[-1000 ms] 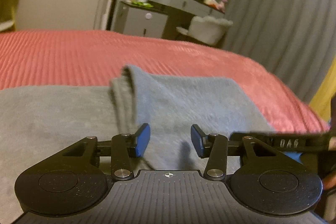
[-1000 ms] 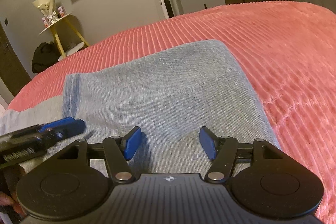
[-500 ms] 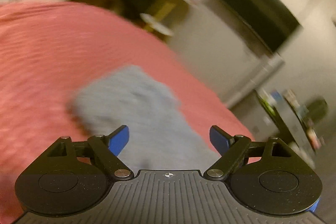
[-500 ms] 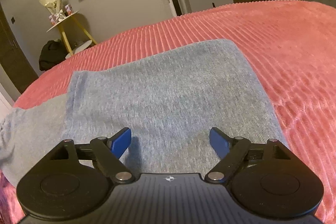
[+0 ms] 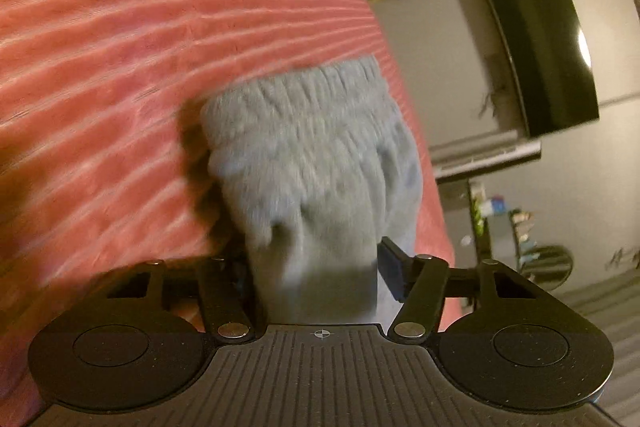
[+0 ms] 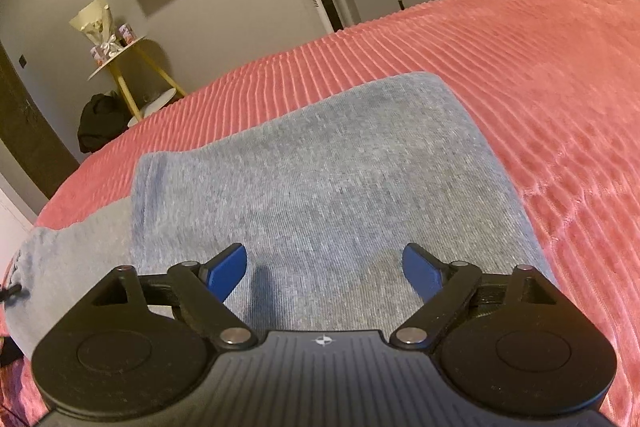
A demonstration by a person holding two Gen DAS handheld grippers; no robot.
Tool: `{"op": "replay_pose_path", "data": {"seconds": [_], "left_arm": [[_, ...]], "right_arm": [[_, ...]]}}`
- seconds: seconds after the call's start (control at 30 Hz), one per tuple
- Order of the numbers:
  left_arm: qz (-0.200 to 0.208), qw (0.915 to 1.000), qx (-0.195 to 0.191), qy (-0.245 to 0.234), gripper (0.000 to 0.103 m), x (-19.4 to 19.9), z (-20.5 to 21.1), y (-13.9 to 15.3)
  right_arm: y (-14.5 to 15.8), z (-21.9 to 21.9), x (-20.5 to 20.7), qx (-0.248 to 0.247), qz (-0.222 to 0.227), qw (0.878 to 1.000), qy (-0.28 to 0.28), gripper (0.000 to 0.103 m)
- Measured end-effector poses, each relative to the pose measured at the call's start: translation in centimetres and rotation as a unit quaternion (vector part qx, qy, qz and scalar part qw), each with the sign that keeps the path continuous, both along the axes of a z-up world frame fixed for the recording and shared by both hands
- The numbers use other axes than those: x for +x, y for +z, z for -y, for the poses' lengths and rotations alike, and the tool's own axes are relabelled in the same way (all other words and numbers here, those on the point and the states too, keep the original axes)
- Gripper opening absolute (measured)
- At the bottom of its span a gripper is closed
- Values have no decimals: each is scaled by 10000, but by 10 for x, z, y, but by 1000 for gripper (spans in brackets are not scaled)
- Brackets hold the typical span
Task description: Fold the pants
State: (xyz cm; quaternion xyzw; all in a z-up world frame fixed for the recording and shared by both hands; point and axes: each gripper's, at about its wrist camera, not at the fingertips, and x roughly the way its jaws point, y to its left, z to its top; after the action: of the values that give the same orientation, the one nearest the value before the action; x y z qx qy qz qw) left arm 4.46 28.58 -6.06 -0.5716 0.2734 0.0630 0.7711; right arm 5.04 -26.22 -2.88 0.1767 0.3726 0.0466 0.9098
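Now, in the left wrist view, the left gripper point(image 5: 314, 267) is clenched on a bunched part of the grey pants point(image 5: 316, 163); the elastic waistband point(image 5: 296, 89) lies beyond it, on the ribbed pink bedspread point(image 5: 120, 47), which stretches wide on the one side of the pants. In the right wrist view, the right gripper point(image 6: 324, 273) is released, its blue fingers point(image 6: 226, 271) spread just over the folded pants point(image 6: 320, 163). Their far edge lies flat, and bedspread point(image 6: 540, 75) surrounds the pants beyond it
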Motion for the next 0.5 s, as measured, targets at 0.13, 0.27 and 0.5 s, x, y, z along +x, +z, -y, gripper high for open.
{"op": "replay_pose_path", "data": {"seconds": [0.13, 0.27, 0.5], "left_arm": [[-56, 9997, 245, 11, 28, 11, -6, 8], [830, 9863, 1349, -454, 21, 1, 13, 47], [373, 9909, 1278, -175, 33, -16, 6, 21]], "right_arm": [[-1, -4, 1, -146, 48, 9999, 33, 88], [0, 2, 1, 29, 67, 10000, -62, 88], [0, 5, 2, 119, 85, 9999, -69, 88]]}}
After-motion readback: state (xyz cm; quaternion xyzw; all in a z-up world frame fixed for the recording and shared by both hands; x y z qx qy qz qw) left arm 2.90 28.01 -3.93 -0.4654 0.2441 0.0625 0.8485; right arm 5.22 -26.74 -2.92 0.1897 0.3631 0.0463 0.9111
